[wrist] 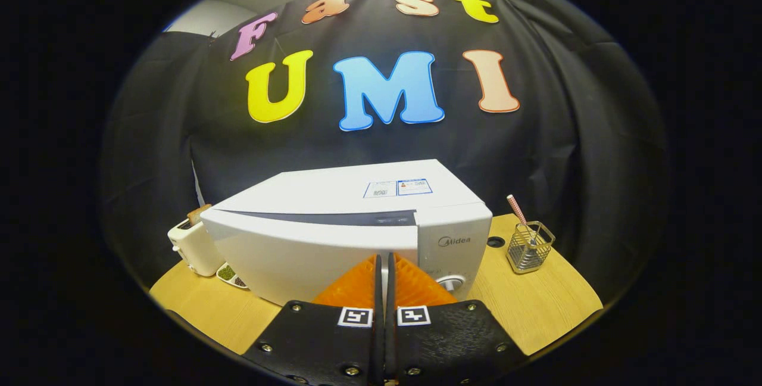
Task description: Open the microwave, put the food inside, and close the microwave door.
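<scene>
A white microwave [333,225] stands on the wooden table [553,308], its door closed and its control panel with a round knob [450,283] on the right side. My gripper [383,262] is shut with nothing between its fingers. Its tips are right at the front of the microwave, near the seam between the door and the control panel. A small dish of food [229,274] lies on the table at the microwave's left front corner, partly hidden behind it.
A cream toaster [191,244] with a slice of bread in it stands left of the microwave. To the right, a wire holder [529,246] with a striped straw sits near a round hole [495,241] in the tabletop.
</scene>
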The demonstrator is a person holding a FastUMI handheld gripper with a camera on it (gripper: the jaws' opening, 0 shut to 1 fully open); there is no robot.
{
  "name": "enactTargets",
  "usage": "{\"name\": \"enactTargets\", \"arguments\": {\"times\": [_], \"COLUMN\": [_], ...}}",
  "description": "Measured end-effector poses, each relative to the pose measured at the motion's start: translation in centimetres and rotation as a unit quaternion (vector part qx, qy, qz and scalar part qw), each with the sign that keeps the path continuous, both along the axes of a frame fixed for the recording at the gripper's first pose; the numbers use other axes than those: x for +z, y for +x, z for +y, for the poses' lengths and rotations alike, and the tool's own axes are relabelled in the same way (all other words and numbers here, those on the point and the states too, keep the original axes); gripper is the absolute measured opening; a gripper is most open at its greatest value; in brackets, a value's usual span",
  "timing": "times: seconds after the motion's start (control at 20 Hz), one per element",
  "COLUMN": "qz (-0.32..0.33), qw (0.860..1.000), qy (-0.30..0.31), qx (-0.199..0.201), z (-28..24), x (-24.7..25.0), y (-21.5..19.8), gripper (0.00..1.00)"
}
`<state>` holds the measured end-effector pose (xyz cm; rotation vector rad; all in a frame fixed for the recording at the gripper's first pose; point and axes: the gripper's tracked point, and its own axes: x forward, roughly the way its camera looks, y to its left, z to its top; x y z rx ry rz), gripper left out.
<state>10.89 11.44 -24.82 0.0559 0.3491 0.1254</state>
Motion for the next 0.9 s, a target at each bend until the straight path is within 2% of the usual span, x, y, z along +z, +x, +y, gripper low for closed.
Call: {"name": "enactTargets", "arguments": {"times": [0.35,0.55,0.75,0.9], "qz": [-0.011,-0.006,-0.004,-0.033], "qw": [1.000,1.000,1.000,0.999], "qy": [-0.014,0.000,-0.012,-0.013], "qx": [-0.004,-0.016,-0.006,-0.011], "z": [-0.2,0.0,-0.2,-1.3], "x": [-0.1,-0.3,0.1,3.5], "y": [1.8,2.7,2.5,2.0], "gripper": [0.01,0.01,0.02,0.02]}}
